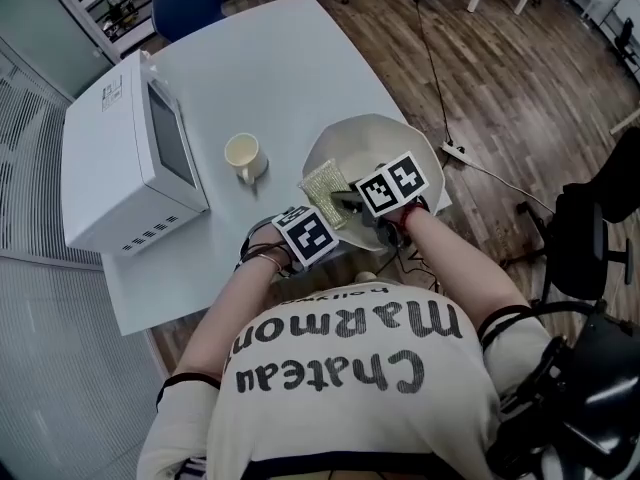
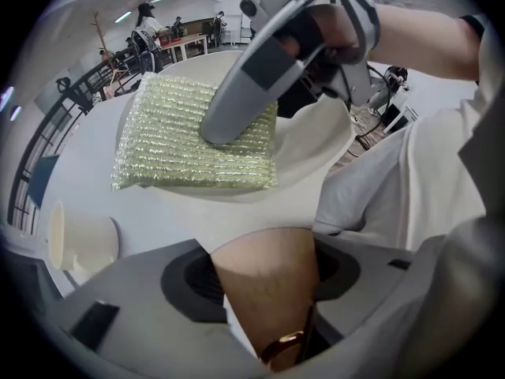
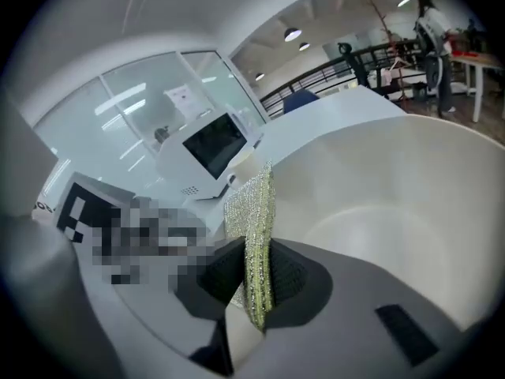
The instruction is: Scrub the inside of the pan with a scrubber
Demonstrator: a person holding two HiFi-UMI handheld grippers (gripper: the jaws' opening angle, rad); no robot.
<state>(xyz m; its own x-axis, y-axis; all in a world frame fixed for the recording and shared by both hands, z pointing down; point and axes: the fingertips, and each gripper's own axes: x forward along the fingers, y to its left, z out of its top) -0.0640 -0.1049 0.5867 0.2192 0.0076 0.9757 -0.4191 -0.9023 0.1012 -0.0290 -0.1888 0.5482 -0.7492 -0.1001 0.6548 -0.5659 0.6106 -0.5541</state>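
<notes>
A cream pan [image 1: 392,133] sits at the near right edge of the white table [image 1: 280,58]. Its brown handle [image 2: 264,279] runs between the jaws of my left gripper [image 2: 264,290], which is shut on it; in the head view that gripper [image 1: 310,240] is at the table's near edge. My right gripper [image 1: 345,204] holds a yellow-green scrubber [image 1: 325,190] over the pan's left rim. In the right gripper view the scrubber [image 3: 256,243] stands edge-on, clamped between the pads of the gripper [image 3: 256,273], above the pan's pale inside [image 3: 379,204].
A white microwave [image 1: 120,158] stands on the table's left side, and a cream cup [image 1: 245,155] sits between it and the pan. A blue chair [image 1: 185,3] is at the far end. A cable and power strip [image 1: 455,151] lie on the wooden floor to the right.
</notes>
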